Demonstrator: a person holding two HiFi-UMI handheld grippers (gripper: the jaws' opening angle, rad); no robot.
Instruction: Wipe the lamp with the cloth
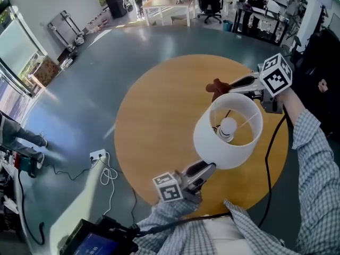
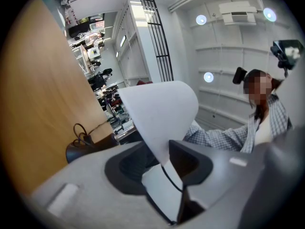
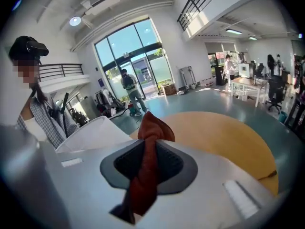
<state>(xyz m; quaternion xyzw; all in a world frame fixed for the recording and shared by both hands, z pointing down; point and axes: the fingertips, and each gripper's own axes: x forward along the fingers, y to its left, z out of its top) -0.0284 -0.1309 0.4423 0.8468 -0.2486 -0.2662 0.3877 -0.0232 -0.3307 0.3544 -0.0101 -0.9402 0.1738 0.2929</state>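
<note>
White lamp w/ a wide tapered fabric shade (image 1: 212,145) stands on the round wooden table (image 1: 154,116), toward its near-right edge. Its bulb (image 1: 228,125) shows thru the open top.

Left gripper (image 1: 204,168) comes in from the table's near edge & is clamped on the shade's near rim. In the left gripper view the thin white wall (image 2: 162,113) sits pinched btw the jaws.

Right gripper (image 1: 229,85) is over the far side, jaws closed on a bunched rust-red cloth (image 1: 216,87). A tuft sticks out past the tips, & in the right gripper view the cloth (image 3: 151,128) fills the gap.

Key relation: the shade lies just below the cloth tuft & nearer the person. Cloth is right beside the far rim; touching or not, can't tell. Shade axis looks approx. upright, so the wipe prob. has to follow the rim round or run down the outer wall. Right hand is the nearer one for wiping; left only steadies. Risk: thin shade may dent if pressed hard.
</note>
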